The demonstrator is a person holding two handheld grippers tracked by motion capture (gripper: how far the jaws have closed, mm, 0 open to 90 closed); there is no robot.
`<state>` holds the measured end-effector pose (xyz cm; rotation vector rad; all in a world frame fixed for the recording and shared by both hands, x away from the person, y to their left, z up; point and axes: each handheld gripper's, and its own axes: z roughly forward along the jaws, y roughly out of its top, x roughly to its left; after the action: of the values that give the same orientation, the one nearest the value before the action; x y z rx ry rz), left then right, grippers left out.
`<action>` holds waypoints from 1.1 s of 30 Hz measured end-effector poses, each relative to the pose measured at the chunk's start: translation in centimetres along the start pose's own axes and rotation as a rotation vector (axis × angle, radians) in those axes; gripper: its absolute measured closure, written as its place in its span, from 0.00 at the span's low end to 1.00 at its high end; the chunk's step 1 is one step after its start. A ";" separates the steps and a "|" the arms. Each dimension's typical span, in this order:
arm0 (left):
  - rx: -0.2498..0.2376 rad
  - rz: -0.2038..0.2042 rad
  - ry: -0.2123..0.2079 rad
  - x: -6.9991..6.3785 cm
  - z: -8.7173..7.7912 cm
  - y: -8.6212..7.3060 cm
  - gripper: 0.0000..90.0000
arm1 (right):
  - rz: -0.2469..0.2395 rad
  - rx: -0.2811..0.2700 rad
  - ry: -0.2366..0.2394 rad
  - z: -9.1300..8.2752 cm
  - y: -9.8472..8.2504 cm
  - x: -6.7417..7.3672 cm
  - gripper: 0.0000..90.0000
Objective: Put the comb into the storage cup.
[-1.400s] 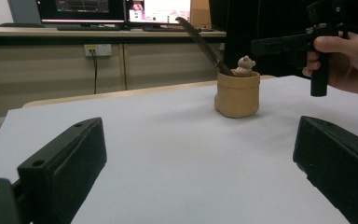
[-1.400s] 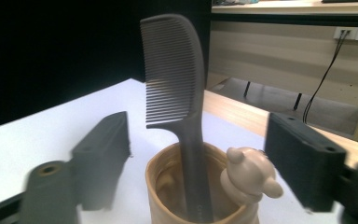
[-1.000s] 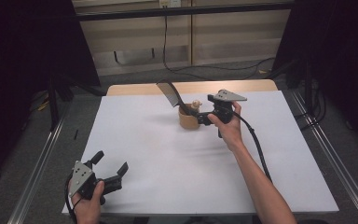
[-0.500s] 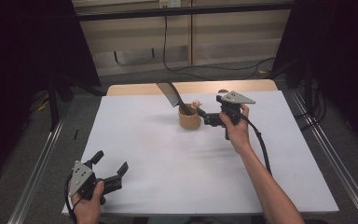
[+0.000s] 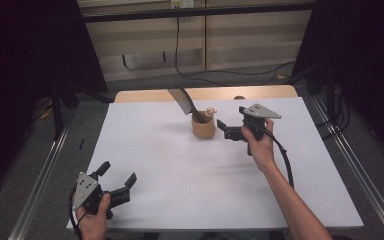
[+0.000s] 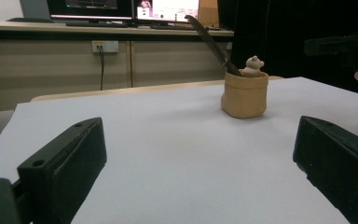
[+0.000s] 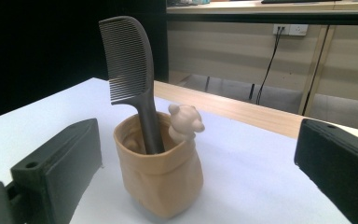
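Note:
A tan soft cup (image 5: 203,128) stands at the back middle of the white table (image 5: 190,190). It holds a dark grey comb (image 5: 181,100) that leans to the left and a small tan bear-topped piece (image 5: 210,112). My right gripper (image 5: 224,130) is open just right of the cup, level with it and apart from it, with nothing between its jaws. In the right gripper view the cup (image 7: 161,177), comb (image 7: 128,60) and bear piece (image 7: 185,121) sit close ahead between the jaws. My left gripper (image 5: 118,172) rests open near the front left corner, far from the cup (image 6: 244,95).
A bare wooden strip (image 5: 205,93) runs behind the white sheet. Metal frame rails (image 5: 45,170) flank the table on both sides. A cable (image 5: 285,160) trails from the right gripper along the forearm. Beyond the table a bench carries monitors (image 6: 121,9).
My right gripper has drawn back a little to the right, away from the cup. The left gripper has stayed still.

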<state>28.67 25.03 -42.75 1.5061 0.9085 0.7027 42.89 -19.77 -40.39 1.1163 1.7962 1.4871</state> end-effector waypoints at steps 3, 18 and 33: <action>-0.002 -0.005 0.000 0.0 0.0 0.0 0.03 | -0.024 -0.002 -0.014 -0.7 -0.2 0.0 0.00; -0.001 -0.009 0.010 0.0 -0.1 0.0 0.03 | -0.064 -0.013 -0.059 -3.7 -0.7 0.3 0.01; -0.007 -0.009 0.011 0.0 -0.2 0.0 0.03 | -0.052 -0.044 -0.100 -6.7 -1.8 0.2 0.00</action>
<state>28.48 25.13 -42.73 1.4927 0.9196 0.7077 36.82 -23.15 -40.52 1.0939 1.7036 1.4090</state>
